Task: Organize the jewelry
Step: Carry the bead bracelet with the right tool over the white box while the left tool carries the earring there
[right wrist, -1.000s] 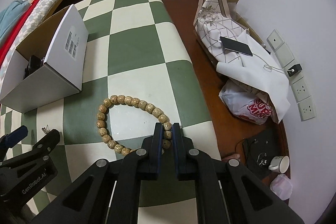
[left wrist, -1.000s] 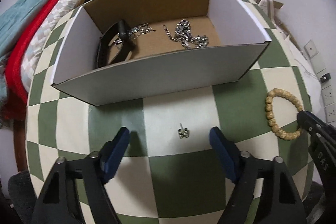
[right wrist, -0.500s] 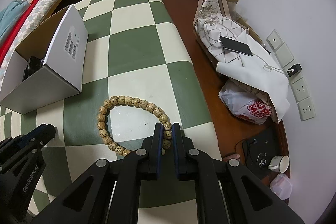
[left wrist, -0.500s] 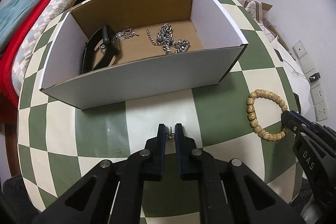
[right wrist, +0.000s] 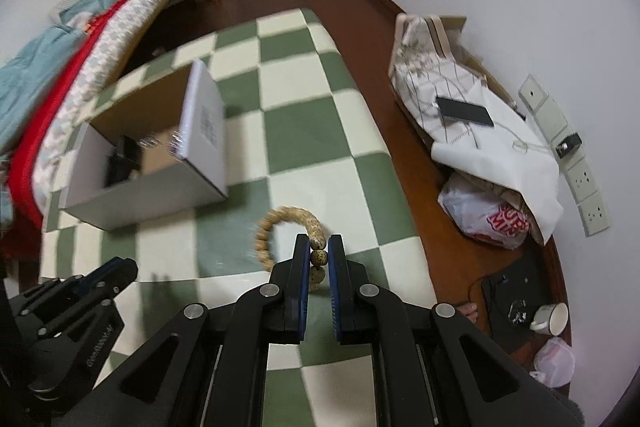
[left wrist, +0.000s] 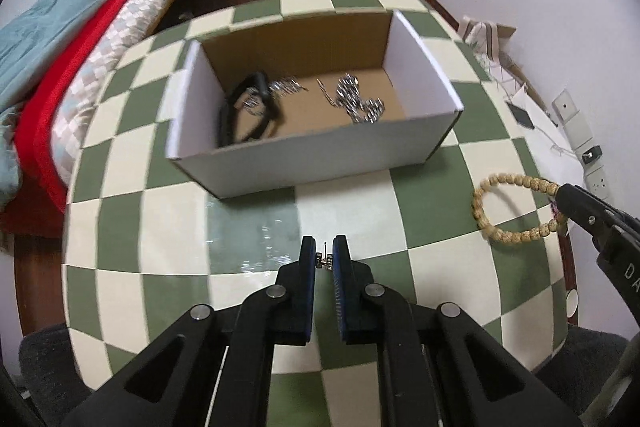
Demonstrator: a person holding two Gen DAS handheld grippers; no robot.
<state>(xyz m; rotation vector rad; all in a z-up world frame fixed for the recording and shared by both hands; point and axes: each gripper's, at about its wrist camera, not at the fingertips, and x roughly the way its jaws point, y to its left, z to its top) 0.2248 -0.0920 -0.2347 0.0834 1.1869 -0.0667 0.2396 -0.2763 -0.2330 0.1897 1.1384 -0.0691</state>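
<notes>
My left gripper (left wrist: 323, 254) is shut on a small silver earring (left wrist: 323, 259), held above the green-and-cream checkered table (left wrist: 248, 227). Ahead of it stands an open cardboard box (left wrist: 316, 151) holding a black band (left wrist: 248, 111) and silver chains (left wrist: 356, 99). My right gripper (right wrist: 319, 254) is shut on a wooden bead bracelet (right wrist: 288, 223), which hangs lifted off the table and looks blurred. In the left wrist view the bracelet (left wrist: 508, 207) dangles from the right gripper (left wrist: 560, 201) at the table's right side. The left gripper (right wrist: 116, 271) shows low left in the right wrist view, near the box (right wrist: 160, 183).
A bed with red and teal bedding (left wrist: 80, 27) runs along the table's left. On the floor to the right lie a bag with a phone (right wrist: 464, 111), a plastic bag (right wrist: 488, 215), a cup (right wrist: 552, 319) and wall sockets (right wrist: 588, 187).
The left gripper shut on the earring and lifted it off the table. The right gripper rose with the bracelet, which now hangs in the air instead of lying flat.
</notes>
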